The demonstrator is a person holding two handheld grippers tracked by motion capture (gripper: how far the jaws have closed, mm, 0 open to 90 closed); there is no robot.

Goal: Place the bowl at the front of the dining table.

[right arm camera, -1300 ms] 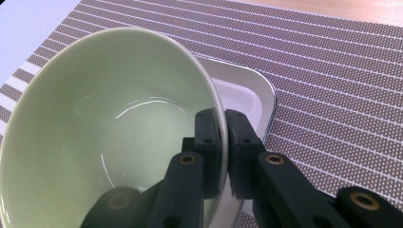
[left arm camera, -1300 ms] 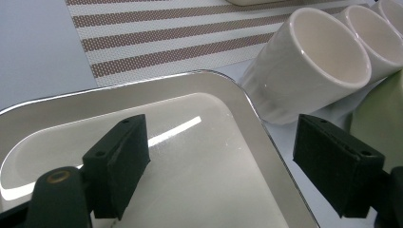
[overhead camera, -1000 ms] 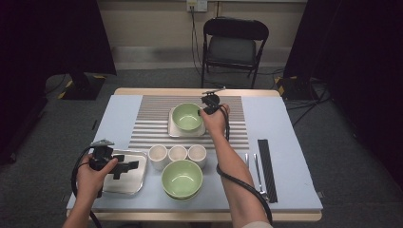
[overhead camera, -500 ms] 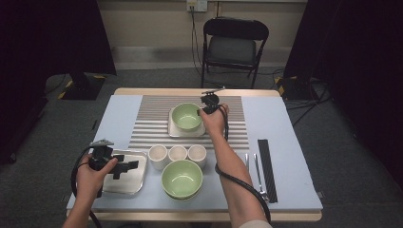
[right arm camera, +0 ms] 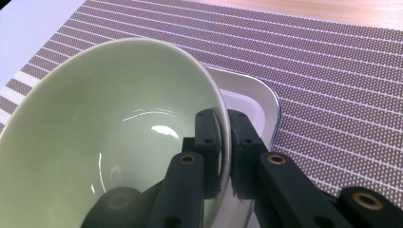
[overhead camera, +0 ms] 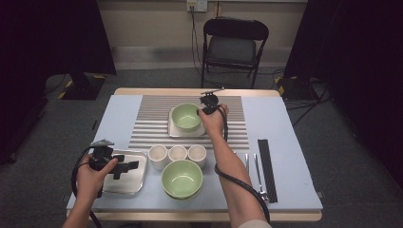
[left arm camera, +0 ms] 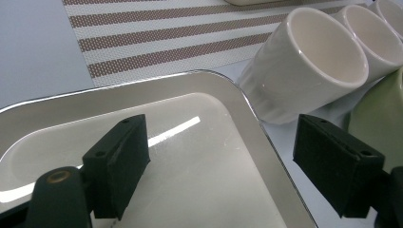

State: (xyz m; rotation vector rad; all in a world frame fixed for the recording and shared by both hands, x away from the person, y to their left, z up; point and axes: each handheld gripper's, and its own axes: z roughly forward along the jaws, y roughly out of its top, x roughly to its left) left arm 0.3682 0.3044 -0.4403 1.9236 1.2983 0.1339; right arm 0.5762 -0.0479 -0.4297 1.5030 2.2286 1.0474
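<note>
Glossy glazed green bowl [right arm camera: 109, 137]; polished metal tray [left arm camera: 157, 156]; woven striped placemat [right arm camera: 332, 71]; matt black claw [right arm camera: 223, 142].

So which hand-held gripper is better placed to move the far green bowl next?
Right. The right hand-held gripper already clamps the far green bowl by its rim; the left hand-held gripper hangs open over the steel tray.

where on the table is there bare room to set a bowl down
Free: the blue cloth left of the striped mat, the cloth right of the mat above the cutlery, and the mat's left half. Crowded: the front middle, with three cups close behind the near bowl, beside the steel tray.
</note>
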